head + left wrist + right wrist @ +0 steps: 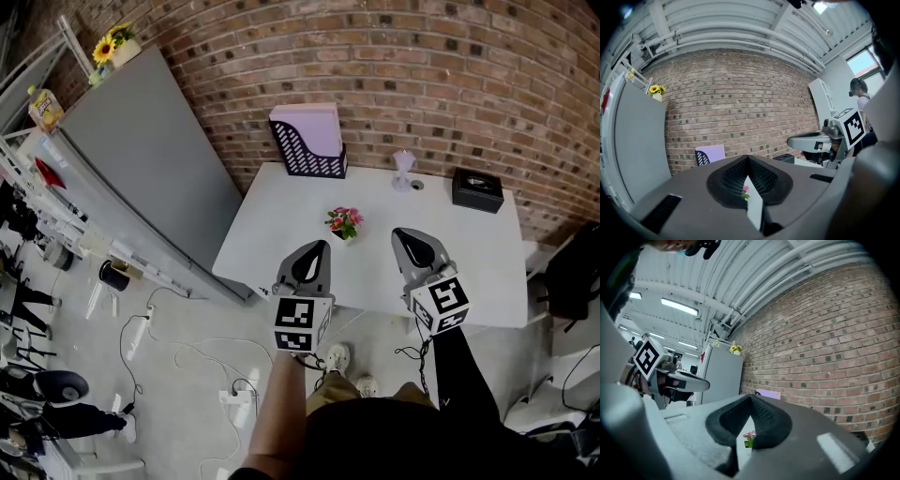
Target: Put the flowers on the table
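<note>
A small pot of pink flowers [343,223] stands on the white table [281,225], near its middle. My two grippers hover over the table's front edge, on either side of the pot and a little short of it. The left gripper [322,246] is shut with nothing in it, and so is the right gripper [400,232]. In the left gripper view the jaws [747,158] meet at the tip and the flowers [746,191] show through the gap below. The right gripper view shows the same: closed tips [751,397] and the flowers [749,437] beyond.
A purple file holder [309,141], a clear glass [403,171] and a black box [477,188] stand along the table's back by the brick wall. A tall grey cabinet [141,159] with yellow flowers [112,45] on top stands left. Cables [178,356] lie on the floor.
</note>
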The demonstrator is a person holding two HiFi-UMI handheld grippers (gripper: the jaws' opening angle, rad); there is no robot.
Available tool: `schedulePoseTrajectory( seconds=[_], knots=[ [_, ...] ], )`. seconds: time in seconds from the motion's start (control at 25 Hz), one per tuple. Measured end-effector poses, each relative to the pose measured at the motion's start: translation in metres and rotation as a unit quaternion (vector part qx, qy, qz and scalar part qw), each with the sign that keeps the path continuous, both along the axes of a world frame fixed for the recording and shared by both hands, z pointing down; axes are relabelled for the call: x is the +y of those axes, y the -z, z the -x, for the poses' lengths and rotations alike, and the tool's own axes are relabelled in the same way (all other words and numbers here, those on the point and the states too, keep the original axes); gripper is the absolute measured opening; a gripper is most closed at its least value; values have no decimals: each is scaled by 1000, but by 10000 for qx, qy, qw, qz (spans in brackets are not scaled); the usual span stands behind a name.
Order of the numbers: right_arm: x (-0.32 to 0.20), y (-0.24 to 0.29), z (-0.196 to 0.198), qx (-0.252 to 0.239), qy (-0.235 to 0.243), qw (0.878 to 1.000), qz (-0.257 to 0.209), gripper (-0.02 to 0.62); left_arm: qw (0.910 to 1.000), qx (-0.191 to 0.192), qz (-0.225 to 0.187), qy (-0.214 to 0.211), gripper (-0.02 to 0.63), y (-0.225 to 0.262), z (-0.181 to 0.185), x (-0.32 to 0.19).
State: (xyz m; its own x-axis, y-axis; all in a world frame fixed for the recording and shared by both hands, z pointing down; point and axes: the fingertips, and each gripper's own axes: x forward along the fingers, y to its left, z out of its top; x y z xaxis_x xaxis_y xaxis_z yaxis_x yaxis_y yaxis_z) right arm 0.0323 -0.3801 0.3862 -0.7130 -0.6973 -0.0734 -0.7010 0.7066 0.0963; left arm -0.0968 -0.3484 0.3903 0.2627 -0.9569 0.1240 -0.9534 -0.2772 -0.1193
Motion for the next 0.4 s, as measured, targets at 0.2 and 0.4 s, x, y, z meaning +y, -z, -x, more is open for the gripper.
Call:
schedulePoseTrajectory(
  seconds=[0.2,0.4],
  knots=[
    [0,-1,4,11,54,10000,-4,0,10000,11,-12,42,8,0,5,-1],
    [-3,-1,3,9,41,10000,-5,-1,10000,15,-30,16,8,0,4,-4]
  ],
)
